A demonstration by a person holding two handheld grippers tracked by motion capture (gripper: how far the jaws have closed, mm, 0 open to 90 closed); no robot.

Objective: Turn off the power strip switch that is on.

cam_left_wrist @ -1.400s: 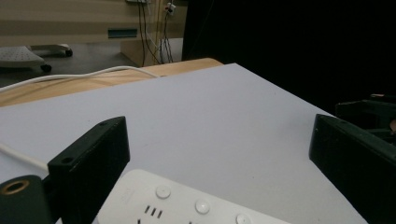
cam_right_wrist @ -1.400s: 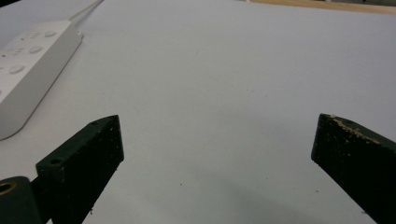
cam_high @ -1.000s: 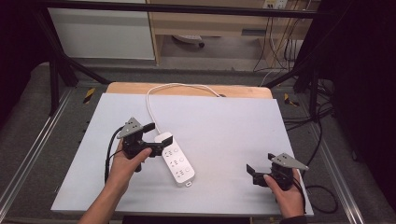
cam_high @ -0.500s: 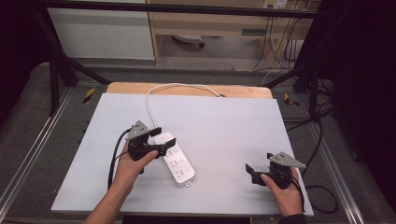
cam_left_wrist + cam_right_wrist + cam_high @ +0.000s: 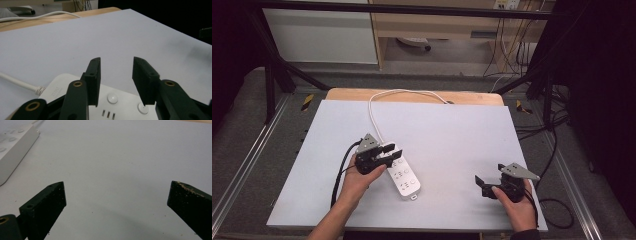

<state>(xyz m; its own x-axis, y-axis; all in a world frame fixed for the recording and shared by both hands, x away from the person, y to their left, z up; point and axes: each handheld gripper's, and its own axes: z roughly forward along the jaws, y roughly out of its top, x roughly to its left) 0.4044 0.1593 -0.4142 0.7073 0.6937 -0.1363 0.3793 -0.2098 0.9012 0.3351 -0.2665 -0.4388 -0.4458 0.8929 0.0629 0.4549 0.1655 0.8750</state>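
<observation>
White power strip (image 5: pixel 401 175) is seen lying left of centre in the high view, on the grey table top (image 5: pixel 452 130); its cord (image 5: pixel 377 107) runs to the upper edge. Left gripper (image 5: pixel 388 152) is held over the strip's upper, cord end. In the left gripper view, the jaws are parted with nothing between them, poised just above the strip (image 5: pixel 110 105) and its round switch buttons (image 5: pixel 112 98).

Right gripper (image 5: pixel 480 183) rests at lower right of the high view, well apart from the strip. Its jaws are spread wide and empty in the right gripper view, with the strip's corner (image 5: pixel 15 150) at upper left.

Step judged: approach to the strip, grasp or button press not yet made. Next move is judged to call for lowering and centring over the body or a switch.

Against the earlier frames: left gripper is shifted down-frame and rightward onto the strip; strip and right gripper are unchanged.
</observation>
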